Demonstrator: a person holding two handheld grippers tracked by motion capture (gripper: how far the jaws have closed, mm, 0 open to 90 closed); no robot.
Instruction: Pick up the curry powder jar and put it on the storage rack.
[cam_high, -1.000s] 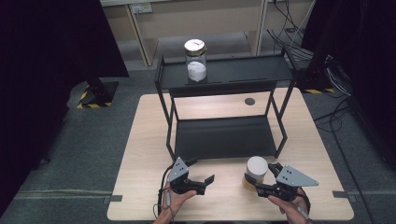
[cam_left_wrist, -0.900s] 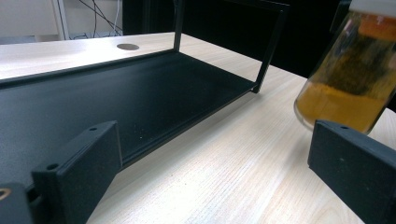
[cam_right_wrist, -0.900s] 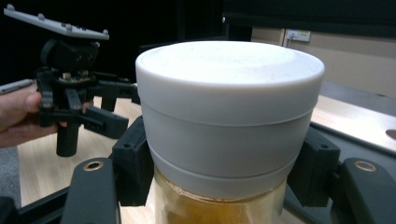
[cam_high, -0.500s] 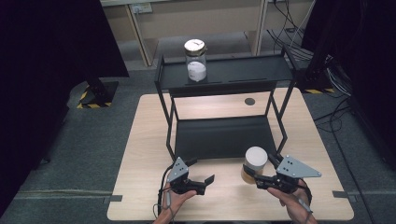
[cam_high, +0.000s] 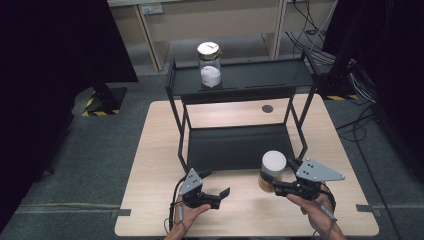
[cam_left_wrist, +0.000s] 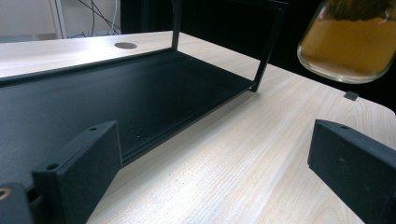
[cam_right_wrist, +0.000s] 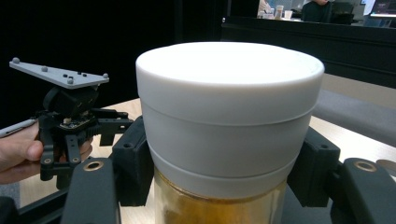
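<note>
High view: the right gripper (cam_high: 281, 186) grasps a white-lidded glass jar (cam_high: 272, 171) of amber-yellow contents at the table's (cam_high: 155, 145) near right, just in front of the black two-tier rack (cam_high: 239, 147). The left gripper (cam_high: 215, 191) rests at near centre, jaws spread, holding nothing. A second jar (cam_high: 209, 64) stands on the rack's top shelf.

Left gripper view: jaws wide apart over bare tabletop (cam_left_wrist: 224, 158); the held jar (cam_left_wrist: 348, 42) appears raised, upper right.

Right gripper view: both jaws clamp the jar (cam_right_wrist: 229, 135) below its lid.
</note>
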